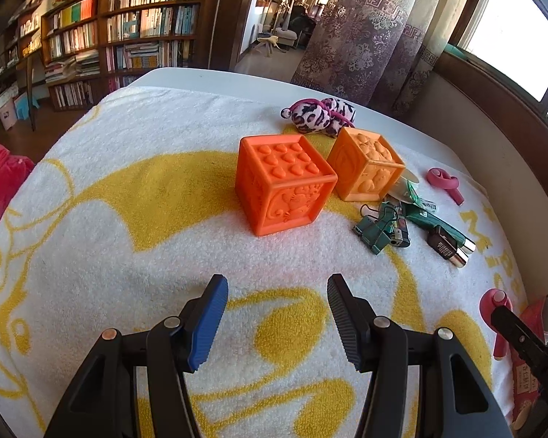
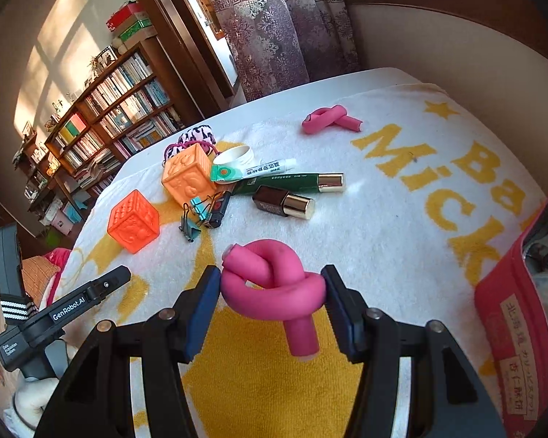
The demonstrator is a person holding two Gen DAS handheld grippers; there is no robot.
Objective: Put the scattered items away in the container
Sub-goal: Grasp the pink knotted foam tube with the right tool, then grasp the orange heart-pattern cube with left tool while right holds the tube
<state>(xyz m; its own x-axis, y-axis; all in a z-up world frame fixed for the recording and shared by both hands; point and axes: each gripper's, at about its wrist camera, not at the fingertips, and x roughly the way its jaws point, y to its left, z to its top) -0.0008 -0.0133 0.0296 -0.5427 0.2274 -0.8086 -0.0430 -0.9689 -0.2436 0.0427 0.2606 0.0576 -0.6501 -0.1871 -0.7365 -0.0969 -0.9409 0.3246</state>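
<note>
My right gripper (image 2: 270,273) is shut on a pink knotted foam curler (image 2: 274,284), held just above the towel. Beside it on the right stands the red container (image 2: 511,310), seen only in part. Over bare towel hovers my left gripper (image 1: 276,284), open with nothing between its fingers. Ahead of it lie an orange cube (image 1: 285,182), a paler orange cube (image 1: 365,168), a leopard-print plush (image 1: 318,115), green binder clips (image 1: 376,230), a green tube (image 1: 438,224), a brown bottle with a gold cap (image 1: 447,250) and a second pink curler (image 1: 444,180).
A white and yellow towel (image 1: 128,219) covers the white table (image 1: 186,75). A white ring (image 2: 237,155) and a small white tube (image 2: 270,168) lie by the paler cube. Curtains and a wall stand beyond the far edge, bookshelves to the left.
</note>
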